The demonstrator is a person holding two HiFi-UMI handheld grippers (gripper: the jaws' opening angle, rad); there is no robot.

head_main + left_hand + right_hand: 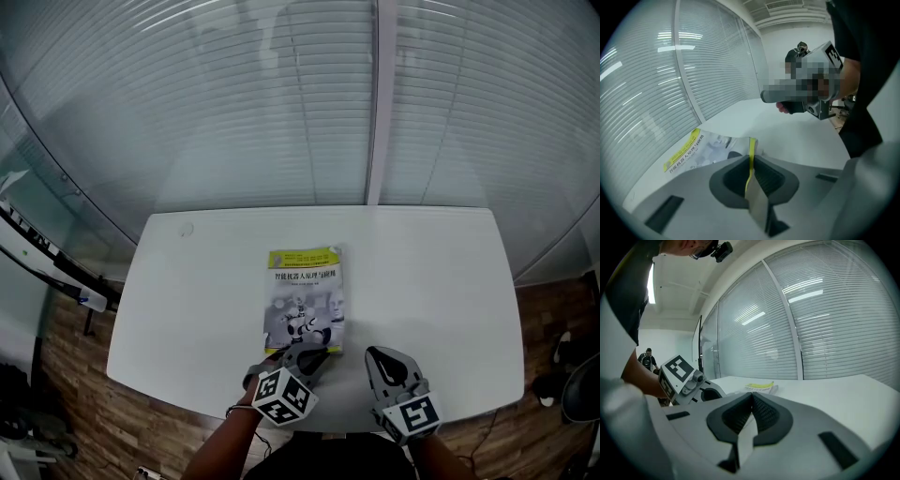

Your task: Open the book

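Note:
A closed book (305, 295) with a grey cover and a yellow top band lies in the middle of the white table (422, 272). My left gripper (305, 356) is at the book's near edge. In the left gripper view its jaws (751, 161) are shut on the lifted corner of the cover, whose yellow edge stands upright between the pads, and the rest of the book (701, 147) lies flat beyond. My right gripper (380, 361) hovers to the right of the book, apart from it. Its jaws (751, 399) are shut with nothing between them, and the book (761, 387) shows farther off.
A glass wall with horizontal blinds (281, 103) and a white post (380, 103) rises behind the table. Wooden floor (562, 309) shows to both sides. The table's near edge runs just under both grippers. A person (647, 359) stands far off.

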